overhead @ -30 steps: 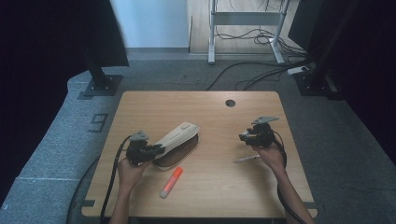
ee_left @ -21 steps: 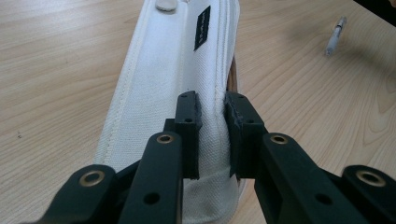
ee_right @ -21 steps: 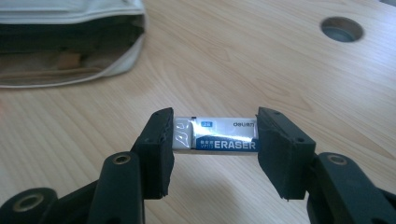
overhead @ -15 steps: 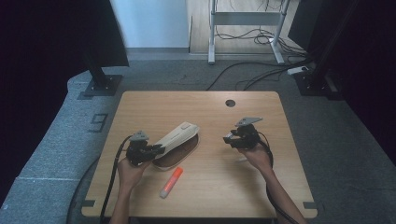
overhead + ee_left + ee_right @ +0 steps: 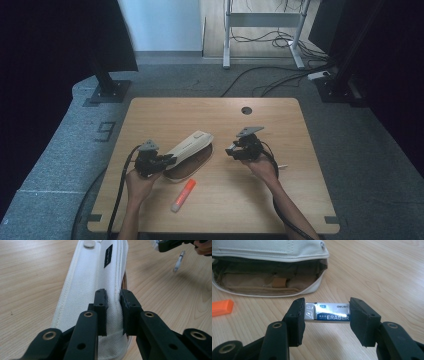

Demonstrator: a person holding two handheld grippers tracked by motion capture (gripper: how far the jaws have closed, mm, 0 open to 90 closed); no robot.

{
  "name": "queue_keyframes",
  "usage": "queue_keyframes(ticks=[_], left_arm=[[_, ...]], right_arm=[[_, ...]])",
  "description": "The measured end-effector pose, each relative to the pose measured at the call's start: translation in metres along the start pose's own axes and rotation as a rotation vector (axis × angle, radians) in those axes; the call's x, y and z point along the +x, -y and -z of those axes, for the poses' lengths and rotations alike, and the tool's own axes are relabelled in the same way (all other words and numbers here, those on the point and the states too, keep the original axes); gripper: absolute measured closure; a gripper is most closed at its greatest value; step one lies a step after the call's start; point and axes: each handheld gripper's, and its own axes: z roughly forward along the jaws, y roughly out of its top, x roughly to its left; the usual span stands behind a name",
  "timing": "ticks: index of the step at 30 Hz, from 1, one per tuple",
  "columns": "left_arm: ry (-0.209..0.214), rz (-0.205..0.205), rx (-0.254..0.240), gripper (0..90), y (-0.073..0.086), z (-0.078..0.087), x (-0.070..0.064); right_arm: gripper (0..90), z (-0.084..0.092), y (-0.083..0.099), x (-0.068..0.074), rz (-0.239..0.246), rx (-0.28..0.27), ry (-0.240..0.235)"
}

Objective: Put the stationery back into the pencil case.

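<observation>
Left gripper (image 5: 113, 312): pinched tight on pencil case (image 5: 92, 285) lid edge.
Right gripper (image 5: 327, 315): half-open, clamping an eraser (image 5: 327, 312) endwise.

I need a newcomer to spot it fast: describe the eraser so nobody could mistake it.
On the wooden table, look right of the open white pencil case, where the right gripper holds a small block between its jaws. That is the eraser: white, in a blue and white sleeve printed ERASER, unlike the orange marker lying loose nearer the front edge.
</observation>
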Motion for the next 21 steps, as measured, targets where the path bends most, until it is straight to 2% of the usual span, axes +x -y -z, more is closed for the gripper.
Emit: queue_keyframes(ticks=[12, 13, 21], left_arm=[[0.003, 0.0, -0.003, 76.5, 0.0, 0.001, 0.0], [0.004, 0.001, -0.004, 76.5, 0.0, 0.001, 0.0], [0.008, 0.001, -0.006, 76.4, 0.0, 0.001, 0.0]], right_arm=[[46.8, -0.03, -0.009, 0.012, 0.024, 0.021, -0.019], [46.8, -0.037, -0.012, 0.015, 0.028, 0.023, -0.023], [46.7, -0.057, -0.021, 0.023, 0.028, 0.032, -0.036]])
